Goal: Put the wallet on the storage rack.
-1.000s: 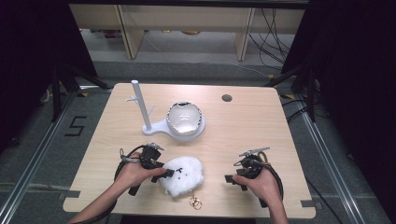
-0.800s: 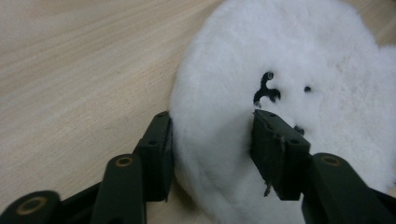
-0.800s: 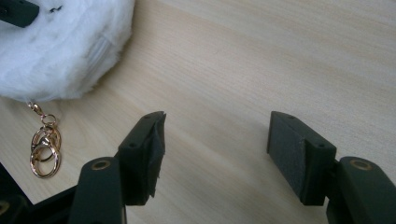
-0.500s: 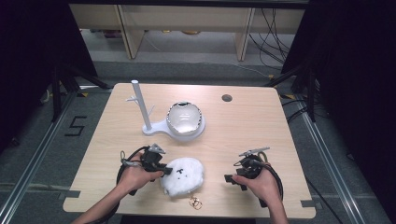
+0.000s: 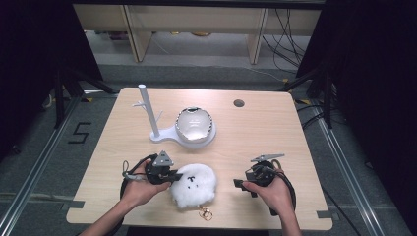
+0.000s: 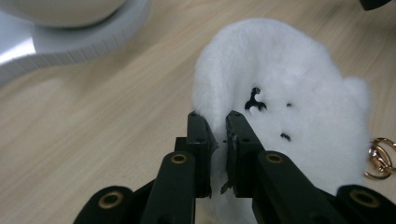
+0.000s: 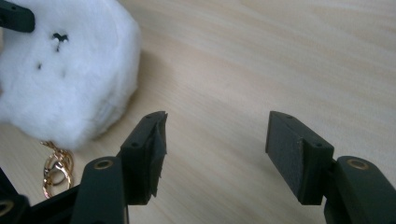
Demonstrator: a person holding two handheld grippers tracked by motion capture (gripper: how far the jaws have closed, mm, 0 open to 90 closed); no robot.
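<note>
Two black jaws of the left gripper (image 6: 215,135) have just been closing and now pinch a fold of fur at the near edge of the white plush keychain (image 6: 289,102), which lies on the wooden table (image 5: 275,128) near its front edge, between the person's two hands. The right gripper (image 7: 212,140) hovers with its jaws spread wide and nothing between them, a little apart from the plush on its other side. My worry is the grip itself: the pads seem to hold only loose pile rather than the stuffed body, so a lift could let the fur slide out and drop the toy. The gold clasp (image 5: 205,214) trails from the plush's underside close to the table edge, and a quick pull could make it swing or catch on that edge. If the toy is meant for the white stand (image 5: 147,110) farther back, its thin upright post and small side pegs look easy to knock, and a push at the top might tip it. The rounded glossy bowl-like object (image 5: 194,124) sits on the stand's base, directly between the plush and the post, so a straight path forward would brush it; going around or above seems safer. A small round hole (image 5: 239,103) in the tabletop lies well off to the right, out of the way.
</note>
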